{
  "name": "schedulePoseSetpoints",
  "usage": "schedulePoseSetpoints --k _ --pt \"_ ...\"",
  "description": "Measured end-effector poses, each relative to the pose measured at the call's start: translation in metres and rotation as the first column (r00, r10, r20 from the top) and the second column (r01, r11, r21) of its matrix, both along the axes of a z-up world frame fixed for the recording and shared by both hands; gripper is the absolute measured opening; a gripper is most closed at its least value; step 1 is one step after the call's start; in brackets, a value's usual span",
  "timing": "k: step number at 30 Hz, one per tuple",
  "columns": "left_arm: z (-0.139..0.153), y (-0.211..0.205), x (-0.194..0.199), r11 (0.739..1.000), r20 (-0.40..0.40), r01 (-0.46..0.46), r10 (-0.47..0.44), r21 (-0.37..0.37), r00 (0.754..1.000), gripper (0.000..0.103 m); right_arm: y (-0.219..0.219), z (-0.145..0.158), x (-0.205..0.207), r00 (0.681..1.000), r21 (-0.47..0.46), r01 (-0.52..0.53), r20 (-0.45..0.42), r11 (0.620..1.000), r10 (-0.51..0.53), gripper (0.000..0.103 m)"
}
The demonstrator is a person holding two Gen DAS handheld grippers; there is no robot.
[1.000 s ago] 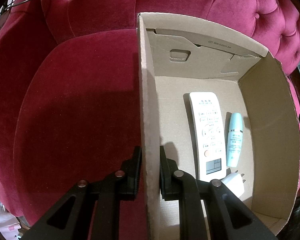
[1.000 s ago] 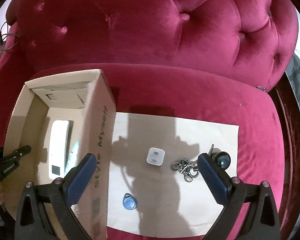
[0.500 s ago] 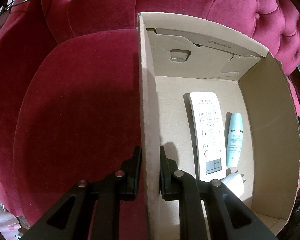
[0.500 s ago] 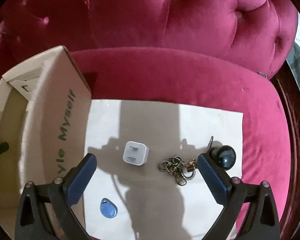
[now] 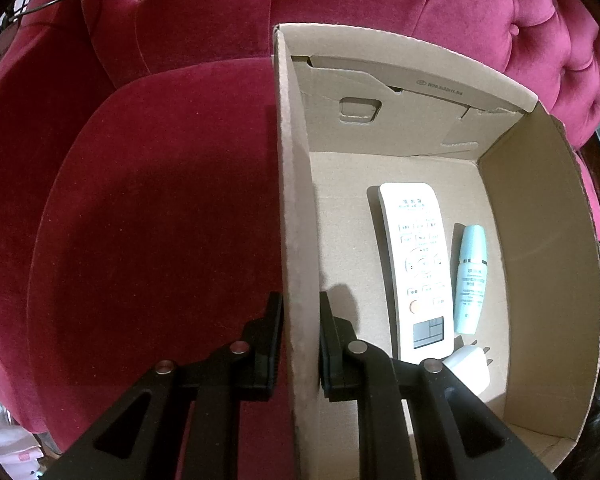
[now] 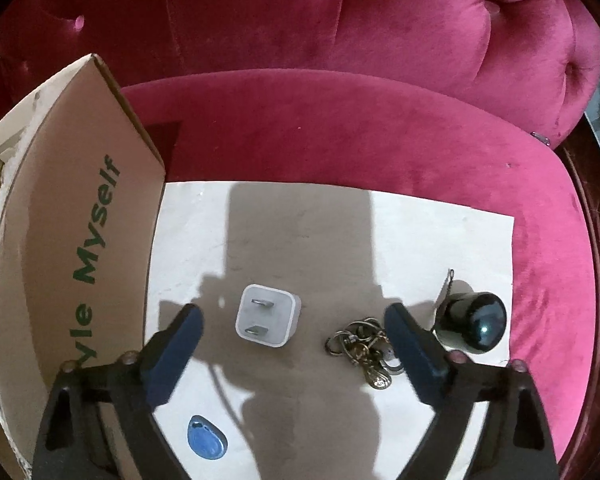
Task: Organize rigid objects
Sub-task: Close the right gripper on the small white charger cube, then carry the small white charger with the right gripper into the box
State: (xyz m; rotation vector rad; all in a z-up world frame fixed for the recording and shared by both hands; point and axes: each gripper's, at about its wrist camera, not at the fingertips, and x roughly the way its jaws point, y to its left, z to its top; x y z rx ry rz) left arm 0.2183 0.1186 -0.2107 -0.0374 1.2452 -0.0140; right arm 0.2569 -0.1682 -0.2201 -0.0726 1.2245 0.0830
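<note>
The left gripper (image 5: 300, 344) is clamped on the cardboard box (image 5: 296, 200) wall; the right gripper (image 6: 294, 344), jaws wide apart, hovers above the white charger (image 6: 268, 322) mid-board; it should descend straight, centred, avoiding the keys (image 6: 364, 346).

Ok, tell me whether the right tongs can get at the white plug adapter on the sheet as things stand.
Probably yes. The right tongs are wide open with the white plug adapter lying between their fingers, prongs up, nothing over it. The key bunch lies apart beside it, and the cardboard box stands off to the side.
</note>
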Motion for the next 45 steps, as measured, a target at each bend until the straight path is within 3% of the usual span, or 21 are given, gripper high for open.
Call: schedulePoseSetpoints --k 3,6,7,8,27,45 --pt "0.0 0.0 0.0 1.0 0.0 0.0 0.0 0.001 1.0 0.017 0.003 -0.002 0.002 1.0 0.004 -0.014 -0.01 1.0 0.014 0.079" --pt "0.0 0.0 0.0 1.0 0.0 0.0 0.0 0.001 1.0 0.017 0.005 -0.003 0.003 1.0 0.013 -0.022 -0.016 1.0 0.022 0.059" --pt "0.0 0.0 0.0 1.0 0.001 0.0 0.0 0.001 1.0 0.017 0.006 -0.002 0.002 1.0 0.023 -0.026 -0.016 0.999 0.027 0.035" --pt "0.0 0.0 0.0 1.0 0.0 0.0 0.0 0.0 1.0 0.017 0.007 -0.001 0.001 0.999 0.035 -0.035 -0.015 0.999 0.035 0.03" --pt "-0.001 -0.002 -0.002 1.0 0.003 -0.002 0.002 0.002 1.0 0.017 0.02 0.023 -0.011 0.999 -0.003 -0.039 0.017 0.999 0.039 0.028" --pt "0.0 -0.001 -0.002 1.0 0.002 -0.004 0.004 -0.002 1.0 0.017 0.027 0.081 -0.026 0.995 0.016 -0.047 0.094 0.999 0.045 0.028"
